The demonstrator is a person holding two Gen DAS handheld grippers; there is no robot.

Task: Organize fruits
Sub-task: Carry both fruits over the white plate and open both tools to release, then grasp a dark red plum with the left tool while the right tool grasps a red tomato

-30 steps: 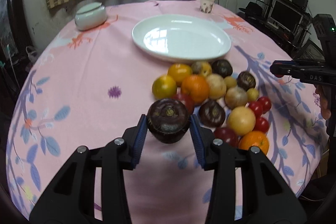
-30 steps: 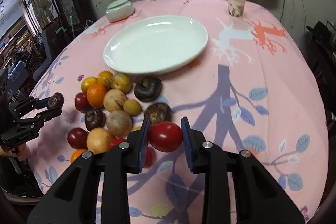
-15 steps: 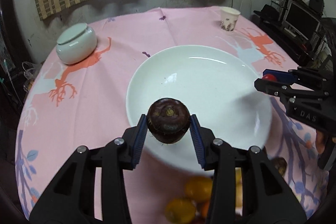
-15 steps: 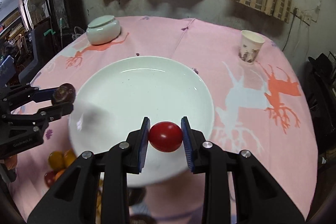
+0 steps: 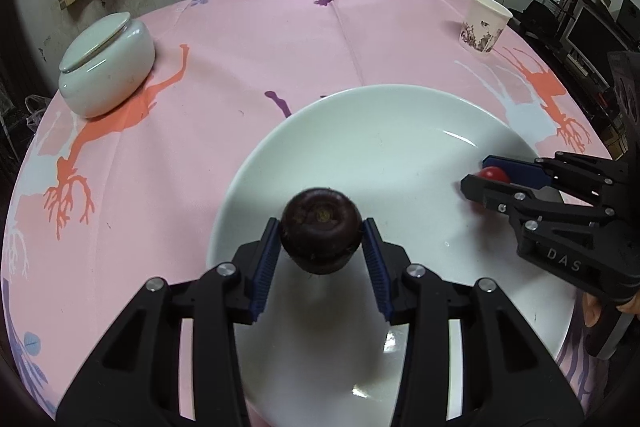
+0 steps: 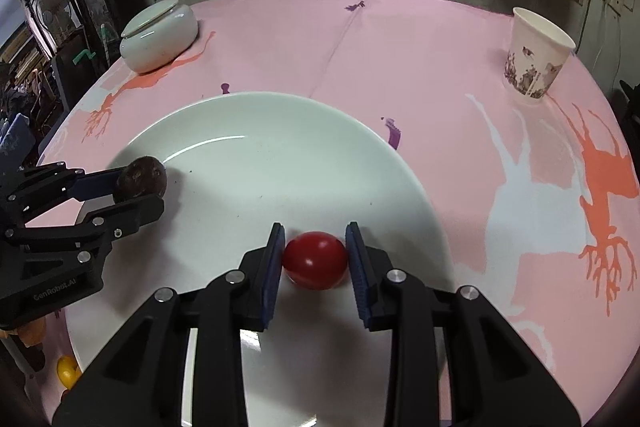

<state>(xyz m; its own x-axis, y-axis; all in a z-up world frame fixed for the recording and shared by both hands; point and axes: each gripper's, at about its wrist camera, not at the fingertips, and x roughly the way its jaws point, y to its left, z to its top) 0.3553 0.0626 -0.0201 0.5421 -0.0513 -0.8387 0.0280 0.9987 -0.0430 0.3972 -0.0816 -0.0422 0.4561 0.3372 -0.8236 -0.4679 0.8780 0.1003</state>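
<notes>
A dark purple round fruit point(image 5: 320, 241) sits between the blue pads of my left gripper point(image 5: 321, 223), low over the near left part of the white plate point(image 5: 256, 163). Its jaws are opening, and thin gaps show beside the fruit. My right gripper point(image 6: 315, 227) is shut on a red tomato point(image 6: 314, 261) that rests low on the plate point(image 6: 280, 95); its jaws are just starting to open. Each view shows the other gripper from the side: the right gripper point(image 5: 476, 171) with the tomato point(image 5: 494, 174), and the left gripper point(image 6: 140, 187) with the dark fruit point(image 6: 142, 177).
A white lidded jar point(image 5: 106, 67) stands at the far left of the pink patterned tablecloth point(image 5: 240, 39). At the far right is a paper cup point(image 5: 484, 27). A yellow fruit point(image 6: 68, 369) peeks out beside the plate's near left edge. Curtains and a wall lie beyond the table.
Both grippers carried their fruits from the fruit pile forward and down over the plate. The pile has dropped out of view. Both fruits now sit close to the plate's surface.
</notes>
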